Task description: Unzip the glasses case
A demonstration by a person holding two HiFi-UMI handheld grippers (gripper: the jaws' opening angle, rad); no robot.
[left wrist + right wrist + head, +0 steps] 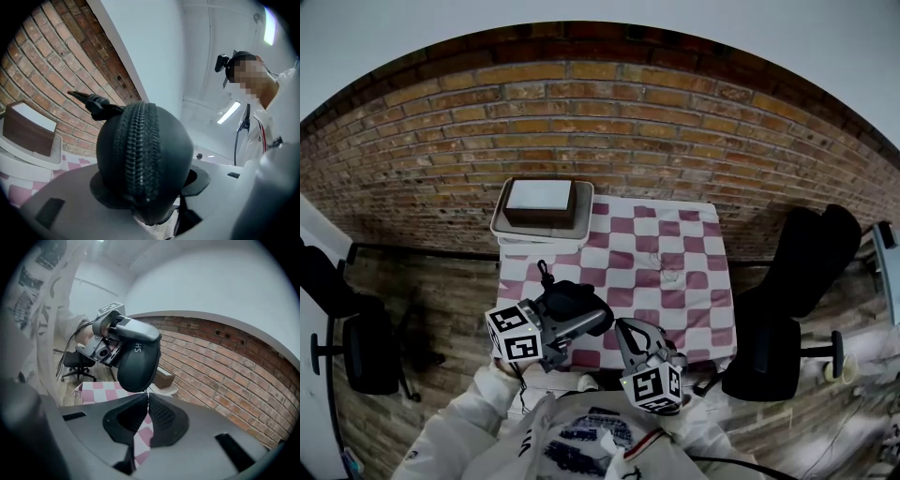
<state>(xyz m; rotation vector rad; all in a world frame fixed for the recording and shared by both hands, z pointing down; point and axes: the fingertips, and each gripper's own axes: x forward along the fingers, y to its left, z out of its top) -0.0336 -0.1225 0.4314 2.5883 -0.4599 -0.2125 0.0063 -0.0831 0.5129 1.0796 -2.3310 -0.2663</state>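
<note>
A black zipped glasses case (pixel 572 302) is held up over the near edge of the checkered table (pixel 675 281). My left gripper (pixel 586 317) is shut on it. In the left gripper view the case (pixel 145 154) fills the jaws (pixel 150 185), zipper teeth facing the camera and a black strap at its far end. In the right gripper view the case (pixel 138 364) hangs from the left gripper (pixel 112 333). My right gripper (pixel 148 393) is shut right at the case's lower end, on a thin pale tab that looks like the zipper pull. The head view shows it (pixel 623 330) beside the case's right end.
A white tray (pixel 502 220) with a brown box (pixel 541 204) sits at the table's far left corner, against the brick wall (pixel 675 141). A black chair (pixel 797 281) stands right of the table and another (pixel 366 347) on the left.
</note>
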